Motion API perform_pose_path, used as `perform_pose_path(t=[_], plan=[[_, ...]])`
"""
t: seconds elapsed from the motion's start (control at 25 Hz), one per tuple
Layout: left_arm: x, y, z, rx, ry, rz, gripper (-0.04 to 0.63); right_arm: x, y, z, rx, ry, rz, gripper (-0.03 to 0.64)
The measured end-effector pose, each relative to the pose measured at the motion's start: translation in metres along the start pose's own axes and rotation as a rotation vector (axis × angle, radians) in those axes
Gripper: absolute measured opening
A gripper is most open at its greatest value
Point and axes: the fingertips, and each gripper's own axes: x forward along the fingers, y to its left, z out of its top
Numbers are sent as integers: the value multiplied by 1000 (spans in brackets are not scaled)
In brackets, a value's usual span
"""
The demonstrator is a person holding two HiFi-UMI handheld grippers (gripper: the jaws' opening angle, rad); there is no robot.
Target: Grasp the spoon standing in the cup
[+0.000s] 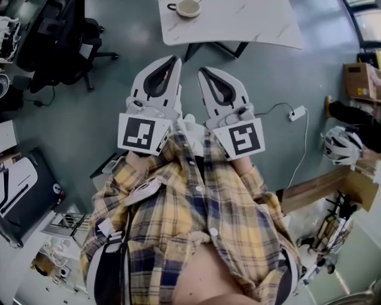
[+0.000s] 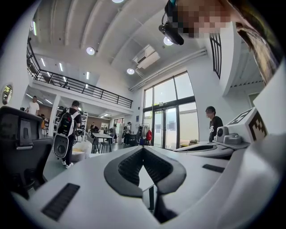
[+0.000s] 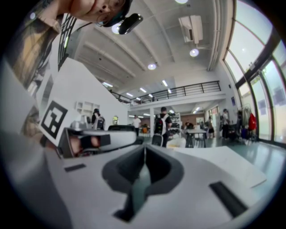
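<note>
Grippers fill the middle of the head view: the left gripper [image 1: 176,59] and the right gripper [image 1: 201,70] lie side by side with their tips toward the top of the frame. There the cup [image 1: 188,8] stands on the white table [image 1: 250,24] at the upper edge, well apart from both, and the spoon is too small to make out. In the left gripper view the jaws meet at their tips with nothing between them, and in the right gripper view the jaws are likewise pressed together and empty.
</note>
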Motion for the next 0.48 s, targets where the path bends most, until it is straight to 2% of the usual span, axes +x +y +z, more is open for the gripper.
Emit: perform_pose_path(t=[0.24, 0.48], plan=[[29, 28, -6, -13, -3, -2, 15, 37, -15, -3, -2, 13, 12, 32], [79, 72, -4, -30, -3, -17, 15, 98, -43, -2, -7, 32, 15, 32]])
